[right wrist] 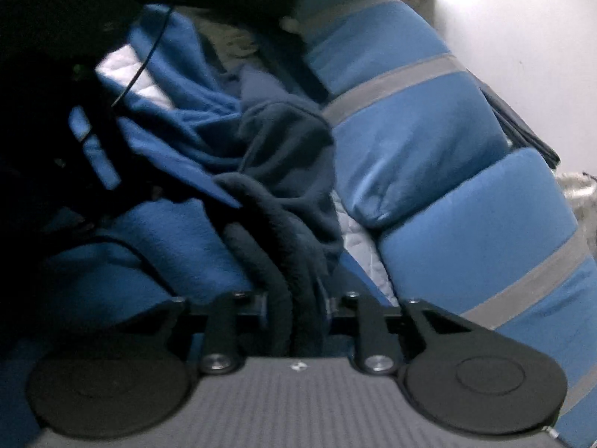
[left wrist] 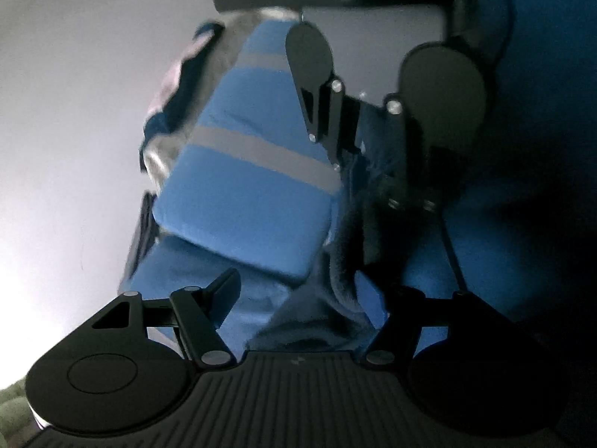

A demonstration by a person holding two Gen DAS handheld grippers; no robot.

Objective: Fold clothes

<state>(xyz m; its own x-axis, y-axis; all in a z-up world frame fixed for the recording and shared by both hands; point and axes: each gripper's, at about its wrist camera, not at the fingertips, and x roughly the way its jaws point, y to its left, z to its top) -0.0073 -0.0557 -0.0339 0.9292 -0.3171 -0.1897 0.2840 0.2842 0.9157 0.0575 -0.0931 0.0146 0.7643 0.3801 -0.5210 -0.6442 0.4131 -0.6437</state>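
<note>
1. Two wrist views show one garment: a blue jacket [left wrist: 246, 201] with grey bands, bunched on a pale table [left wrist: 67, 104]. It fills the centre of the left view and runs diagonally down the right half of the right view.
2. Right gripper [right wrist: 294, 317], bottom centre of its view: the jaws stand closed on a dark navy collar fold [right wrist: 276, 246] that runs straight between them.
3. Left gripper [left wrist: 298, 298], bottom centre of its view: the left finger shows and cloth lies across the gap, but the right finger is lost in shadow, so whether it pinches the cloth cannot be told.
4. The right gripper also appears at upper right of the left view, just beside the banded sleeve.
5. Risk, as a judgement: the thick fleece may slip from a shallow pinch, and the bulky sleeve may unroll if lifted unevenly.
6. Dim light hides the hem and edges, so a crooked crease is likely.
</note>
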